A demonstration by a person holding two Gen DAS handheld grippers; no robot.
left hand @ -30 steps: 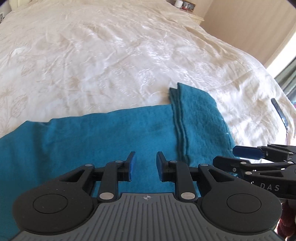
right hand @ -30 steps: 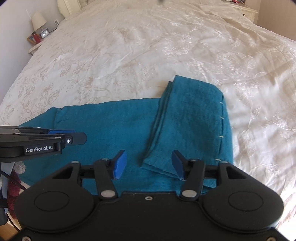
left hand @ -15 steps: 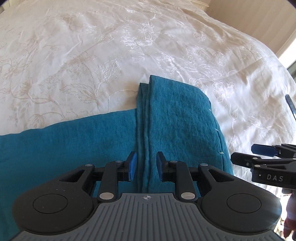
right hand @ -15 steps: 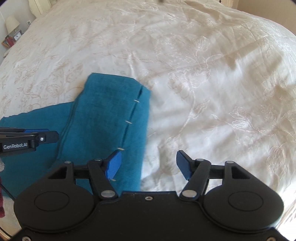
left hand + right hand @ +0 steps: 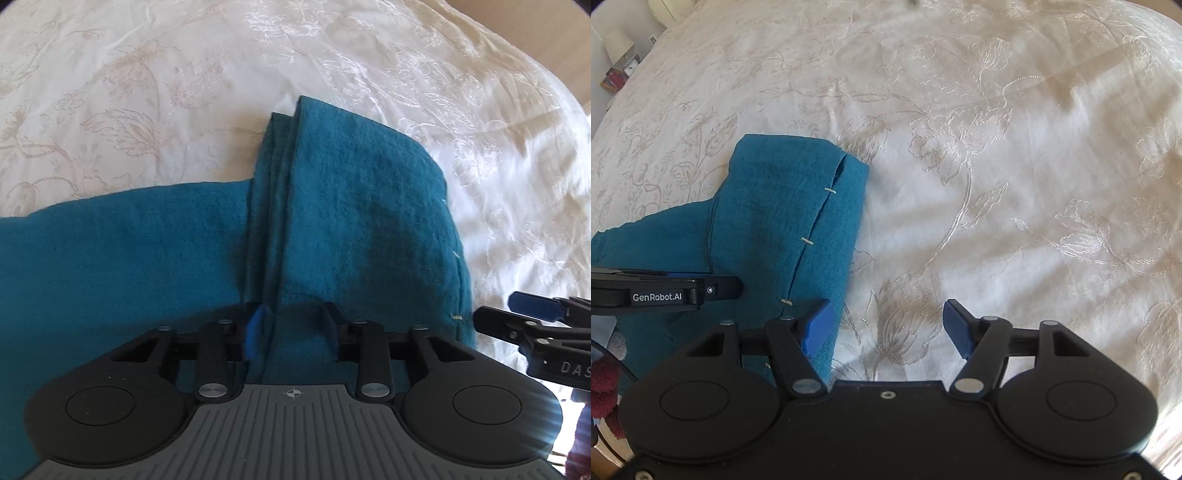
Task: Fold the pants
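- Teal pants (image 5: pixel 351 206) spread on a cream embroidered bedspread (image 5: pixel 147 92), one end folded back over the rest into a thicker block with stacked edges running away from the camera.
- Left gripper (image 5: pixel 291 330) down at the near edge of that folded block, jaws apart with layered fabric bunched between the fingers; blue pad of one finger (image 5: pixel 255 332) half hidden behind a fold, the other finger dark against the cloth. Cannot tell whether the pads actually pinch the fabric.
- Only in the left wrist view: the stacked hem edges, the long flat stretch of pants running off to the left, and the right gripper's fingertip (image 5: pixel 535 308) entering from the right, just beside the pants' right edge.
- Right gripper (image 5: pixel 888 326) with jaws wide open and nothing between them; left finger (image 5: pixel 816 328) over the right edge of the pants (image 5: pixel 783 221), right finger over bare bedspread (image 5: pixel 997 166).
- Only in the right wrist view: a seam with short pale stitches (image 5: pixel 807 242) along the folded block, a slit at its far end, the side of the left gripper (image 5: pixel 665 291) lettered "GenRobot.AI" over the cloth, and a nightstand with a lamp (image 5: pixel 618 46) at far left beyond the bed.
- Dark red knitted sleeve (image 5: pixel 604 391) at the lower left edge of the right wrist view.
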